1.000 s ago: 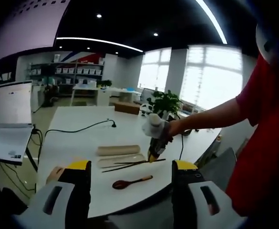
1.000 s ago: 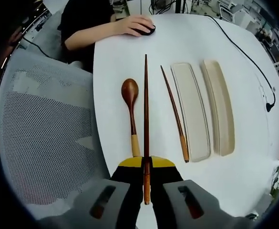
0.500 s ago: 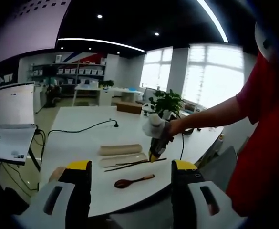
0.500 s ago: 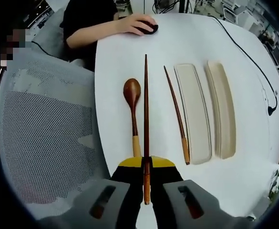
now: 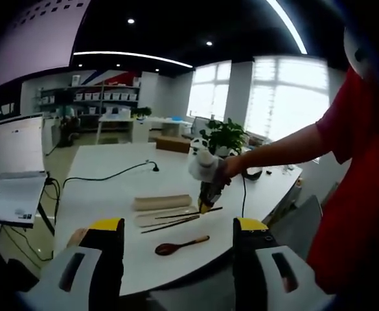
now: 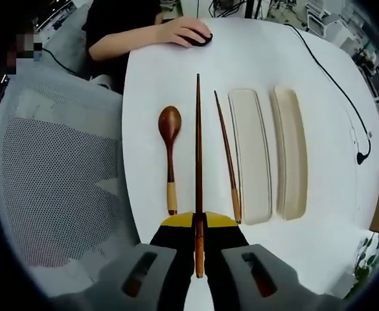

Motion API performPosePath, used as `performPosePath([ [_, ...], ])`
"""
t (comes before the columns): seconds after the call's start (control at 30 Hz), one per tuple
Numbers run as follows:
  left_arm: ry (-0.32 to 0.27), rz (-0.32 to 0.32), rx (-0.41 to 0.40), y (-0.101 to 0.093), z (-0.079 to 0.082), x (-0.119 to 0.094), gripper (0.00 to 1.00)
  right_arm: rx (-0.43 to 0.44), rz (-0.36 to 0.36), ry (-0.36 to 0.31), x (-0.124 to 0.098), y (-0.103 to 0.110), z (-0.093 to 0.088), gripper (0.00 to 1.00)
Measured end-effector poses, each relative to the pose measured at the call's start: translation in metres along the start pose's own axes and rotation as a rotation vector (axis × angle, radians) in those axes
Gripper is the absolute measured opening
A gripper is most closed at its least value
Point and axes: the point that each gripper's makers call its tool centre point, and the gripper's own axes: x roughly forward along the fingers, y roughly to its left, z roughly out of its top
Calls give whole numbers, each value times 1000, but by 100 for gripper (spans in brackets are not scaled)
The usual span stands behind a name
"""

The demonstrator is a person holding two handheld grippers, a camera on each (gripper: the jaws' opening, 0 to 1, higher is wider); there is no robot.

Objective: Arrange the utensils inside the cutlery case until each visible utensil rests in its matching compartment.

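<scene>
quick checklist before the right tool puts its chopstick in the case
1. Right tool grip: shut on the held chopstick near its lighter end. Ok.
2. Held chopstick lifted off the table: it hangs above the surface in the left gripper view. Ok.
3. Case tray: open, nothing inside, beside the lid. Ok.
4. Chopstick aligned with tray: roughly parallel, but the tray lies off to one side, past the second chopstick. Not ok yet.
5. Spoon out of the way: on the other side, apart from the tray. Ok.
6. Left tool: open, held back from the utensils. Ok.
</scene>
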Motion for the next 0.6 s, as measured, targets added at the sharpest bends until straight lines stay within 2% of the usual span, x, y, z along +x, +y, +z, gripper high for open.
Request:
performPosePath([
  [0.3, 10, -6, -7, 1, -6, 1, 70, -39, -25, 16, -17, -21, 5, 0],
  [0.47, -8, 6, -12, 4, -2, 0, 70, -83, -54, 11, -28, -34, 12, 0],
  [0.6, -2, 3, -15, 4, -4, 1, 70, -93, -29, -1, -33, -34, 15, 0],
])
